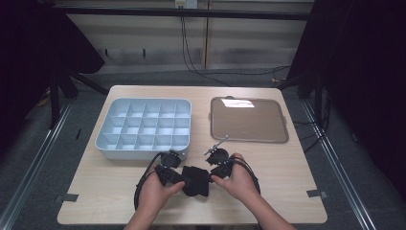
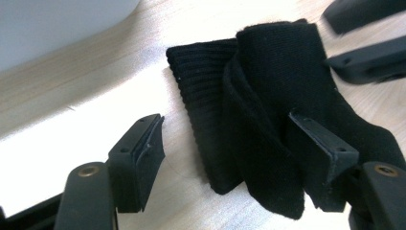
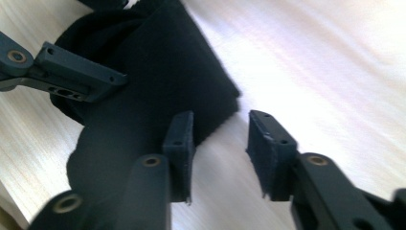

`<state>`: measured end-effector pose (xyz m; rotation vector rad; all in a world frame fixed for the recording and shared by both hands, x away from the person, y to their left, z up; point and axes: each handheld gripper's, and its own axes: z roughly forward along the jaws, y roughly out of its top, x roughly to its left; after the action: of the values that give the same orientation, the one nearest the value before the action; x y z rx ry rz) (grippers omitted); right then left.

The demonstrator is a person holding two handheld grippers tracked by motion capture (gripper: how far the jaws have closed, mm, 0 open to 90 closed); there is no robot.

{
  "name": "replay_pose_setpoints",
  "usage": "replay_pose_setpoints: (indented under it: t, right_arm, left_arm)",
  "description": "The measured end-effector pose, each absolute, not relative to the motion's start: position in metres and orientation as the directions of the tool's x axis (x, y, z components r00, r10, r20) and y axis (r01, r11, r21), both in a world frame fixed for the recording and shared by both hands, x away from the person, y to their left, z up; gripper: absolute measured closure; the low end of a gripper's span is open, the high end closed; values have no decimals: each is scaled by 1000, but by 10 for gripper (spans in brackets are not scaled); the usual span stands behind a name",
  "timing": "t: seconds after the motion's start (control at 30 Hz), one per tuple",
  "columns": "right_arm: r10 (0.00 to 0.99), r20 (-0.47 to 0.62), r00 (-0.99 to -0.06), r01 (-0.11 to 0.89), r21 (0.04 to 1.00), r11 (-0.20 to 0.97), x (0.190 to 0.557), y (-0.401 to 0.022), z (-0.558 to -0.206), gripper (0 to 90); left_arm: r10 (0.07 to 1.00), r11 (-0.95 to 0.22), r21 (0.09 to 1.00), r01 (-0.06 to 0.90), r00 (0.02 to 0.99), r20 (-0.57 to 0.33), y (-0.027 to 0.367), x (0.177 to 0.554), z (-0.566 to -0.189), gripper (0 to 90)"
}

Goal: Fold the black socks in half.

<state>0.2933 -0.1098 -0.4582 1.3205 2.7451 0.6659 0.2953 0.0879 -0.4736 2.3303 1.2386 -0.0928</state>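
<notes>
Black folded cloth (image 1: 195, 180) lying near the front edge of the tabletop (image 1: 287, 163), in front of the grey divided tray (image 1: 143, 128). Left tongs (image 2: 239, 143) spread wide across the cloth; right tongs (image 3: 220, 143) parted, gripping nothing, at the cloth's corner. Brown flat tray (image 1: 249, 120) toward the far right corner.

A light wooden table (image 1: 282, 163); on its far left, a grey tray (image 1: 143, 128) divided into compartments; far right, a flat brownish tray (image 1: 249, 120), perhaps glossy; cables (image 1: 201, 67) trail on the floor behind.
</notes>
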Motion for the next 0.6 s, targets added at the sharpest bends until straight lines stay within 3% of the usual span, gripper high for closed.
replay_pose_setpoints:
  t: [0.03, 0.23, 0.37, 0.6]
  right_arm:
    - [751, 160, -641, 741, 386, 550, 293, -110, -458, 578]
    - [735, 97, -671, 679, 480, 555, 287, -134, -456, 377]
    - [746, 73, -662, 679, 482, 555, 285, -148, -466, 328]
    - [792, 46, -609, 669, 566, 481, 281, -179, -480, 250]
  left_arm:
    - [760, -464, 393, 794, 585, -283, 88, 295, -474, 307]
    - [760, -472, 392, 790, 590, -273, 86, 295, -469, 309]
    - [760, -470, 397, 789, 590, -273, 87, 296, -466, 309]
    - [759, -469, 404, 785, 592, -270, 85, 297, -461, 300]
